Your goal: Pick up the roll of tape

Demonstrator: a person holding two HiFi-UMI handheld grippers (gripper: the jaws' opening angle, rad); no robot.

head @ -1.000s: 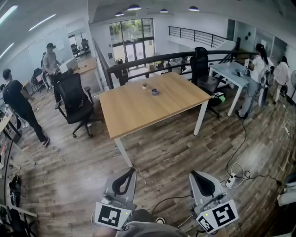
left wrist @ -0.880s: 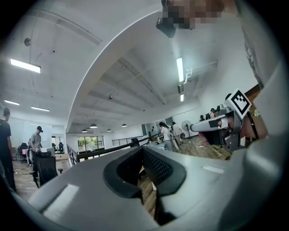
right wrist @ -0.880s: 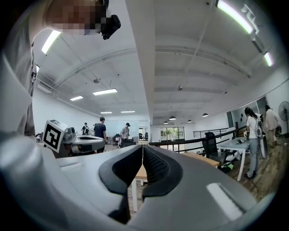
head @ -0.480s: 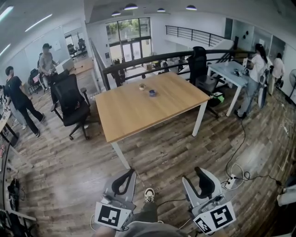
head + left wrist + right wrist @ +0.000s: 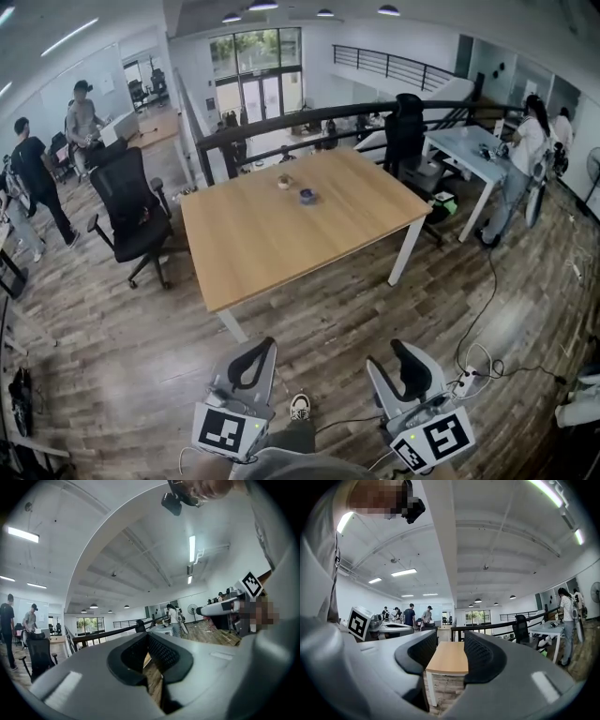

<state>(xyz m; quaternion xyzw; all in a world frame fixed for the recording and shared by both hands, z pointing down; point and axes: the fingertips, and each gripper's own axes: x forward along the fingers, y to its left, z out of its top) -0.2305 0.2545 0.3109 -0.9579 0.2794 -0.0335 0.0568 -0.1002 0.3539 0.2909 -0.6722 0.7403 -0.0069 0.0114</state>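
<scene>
The thing (image 5: 284, 181) beside the tape (image 5: 307, 196) was too small to identify. The table (image 5: 253, 253) lay edge-on in the right gripper view, hiding its top. In the left gripper view, only a sliver showed between the jaws. The left edge cut off one person (image 5: 11, 220).

The person has walked toward the counter (image 5: 281, 234), which now fills more of the head view, with the roll of tape (image 5: 307, 196) on it nearer too; a shoe (image 5: 300, 406) (pale, seen from above) has come in between the left gripper (image 5: 267, 345) and right gripper (image 5: 405, 347), and the person in black (image 5: 33, 178) has drifted toward the left edge
</scene>
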